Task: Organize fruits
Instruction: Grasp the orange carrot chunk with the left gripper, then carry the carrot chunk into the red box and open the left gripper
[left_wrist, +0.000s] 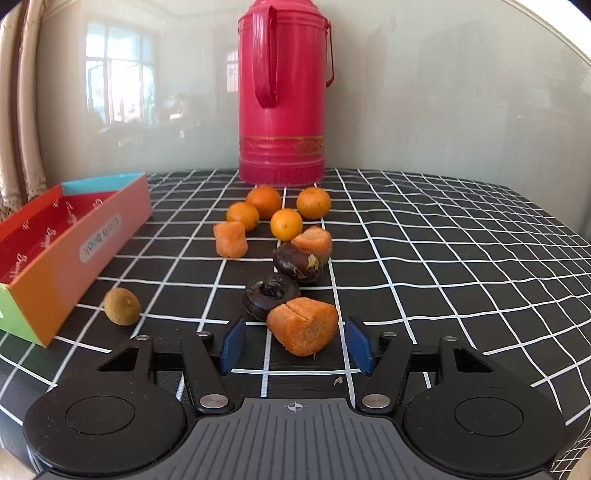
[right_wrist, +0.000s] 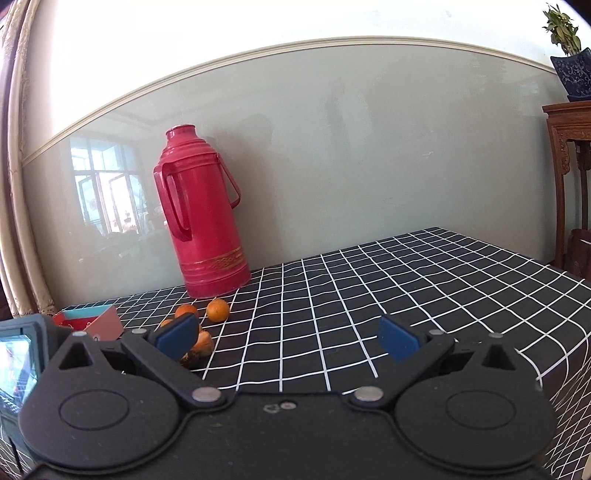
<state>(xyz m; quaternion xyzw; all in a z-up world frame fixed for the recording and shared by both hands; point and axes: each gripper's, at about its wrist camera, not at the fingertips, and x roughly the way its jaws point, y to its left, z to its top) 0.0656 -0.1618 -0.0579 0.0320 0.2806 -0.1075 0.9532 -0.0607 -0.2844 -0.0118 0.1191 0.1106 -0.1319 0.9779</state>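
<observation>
In the left wrist view my left gripper (left_wrist: 295, 341) is open, low over the checked cloth, with a carrot chunk (left_wrist: 303, 325) lying between its blue pads, untouched. Behind it lie two dark water chestnuts (left_wrist: 269, 300) (left_wrist: 297, 263), two more carrot chunks (left_wrist: 231, 239) (left_wrist: 314, 240) and several small oranges (left_wrist: 286, 223). A brown longan (left_wrist: 122, 306) lies left, beside the colourful open box (left_wrist: 74, 236). My right gripper (right_wrist: 288, 339) is open and empty, held above the table to the right of the fruit; an orange (right_wrist: 218, 310) shows past its left pad.
A tall red thermos (left_wrist: 282, 92) stands at the back against the wall, also seen in the right wrist view (right_wrist: 207, 214). The black-and-white checked tablecloth (right_wrist: 406, 288) stretches right. A wooden stand (right_wrist: 569, 166) with a potted plant is at the far right.
</observation>
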